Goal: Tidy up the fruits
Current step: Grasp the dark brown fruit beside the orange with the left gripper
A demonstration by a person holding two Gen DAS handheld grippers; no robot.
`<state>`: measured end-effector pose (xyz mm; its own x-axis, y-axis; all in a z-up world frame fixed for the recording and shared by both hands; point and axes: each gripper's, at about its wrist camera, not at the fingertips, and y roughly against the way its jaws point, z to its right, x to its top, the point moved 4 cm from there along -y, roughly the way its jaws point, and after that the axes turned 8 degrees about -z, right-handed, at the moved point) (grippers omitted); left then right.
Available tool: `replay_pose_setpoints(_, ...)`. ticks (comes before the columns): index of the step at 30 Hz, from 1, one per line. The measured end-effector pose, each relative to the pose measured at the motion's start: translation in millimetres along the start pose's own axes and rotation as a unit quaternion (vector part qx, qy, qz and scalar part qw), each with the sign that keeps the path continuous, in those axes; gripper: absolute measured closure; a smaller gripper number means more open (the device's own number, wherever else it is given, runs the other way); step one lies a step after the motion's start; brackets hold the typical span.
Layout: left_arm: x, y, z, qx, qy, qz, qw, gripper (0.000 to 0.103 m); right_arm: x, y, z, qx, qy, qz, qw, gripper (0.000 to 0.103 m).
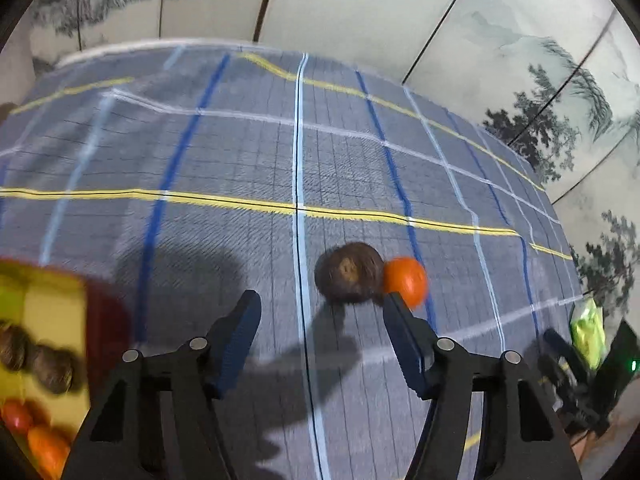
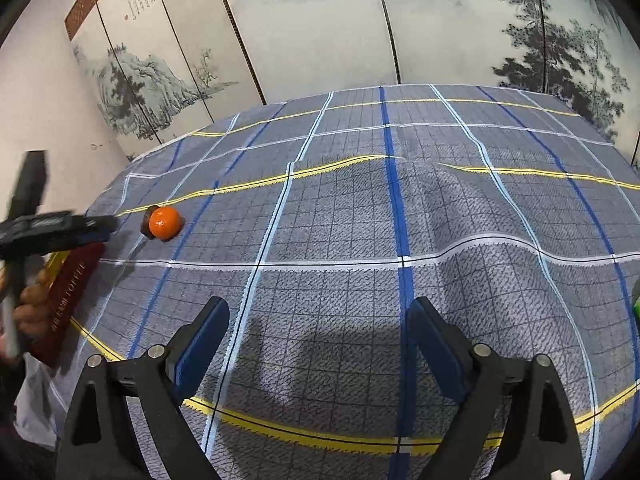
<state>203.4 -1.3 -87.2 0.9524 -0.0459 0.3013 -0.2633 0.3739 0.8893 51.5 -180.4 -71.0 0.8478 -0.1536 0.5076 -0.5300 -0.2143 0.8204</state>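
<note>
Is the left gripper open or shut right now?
Open: the left gripper has its jaws spread wide, empty, near the brown fruit.

Orange touching brown kiwi

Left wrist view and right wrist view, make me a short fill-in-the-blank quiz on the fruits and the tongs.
1. The orange fruit sits on the cloth touching a ____ fruit.
2. Both the left tongs and the right tongs are ____.
3. The red-sided box already holds ____ of the loose fruits' two colours.

Missing words: brown; open; fruits
</note>
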Motion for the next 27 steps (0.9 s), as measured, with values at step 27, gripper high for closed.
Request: replay_pose_setpoints(27,17.9,-25.4,8.2,-0.005,0.029,0.026,0.9992,0.062,4.0,-5.8,-5.6,0.011,0.009,-0.008,1.0,0.01)
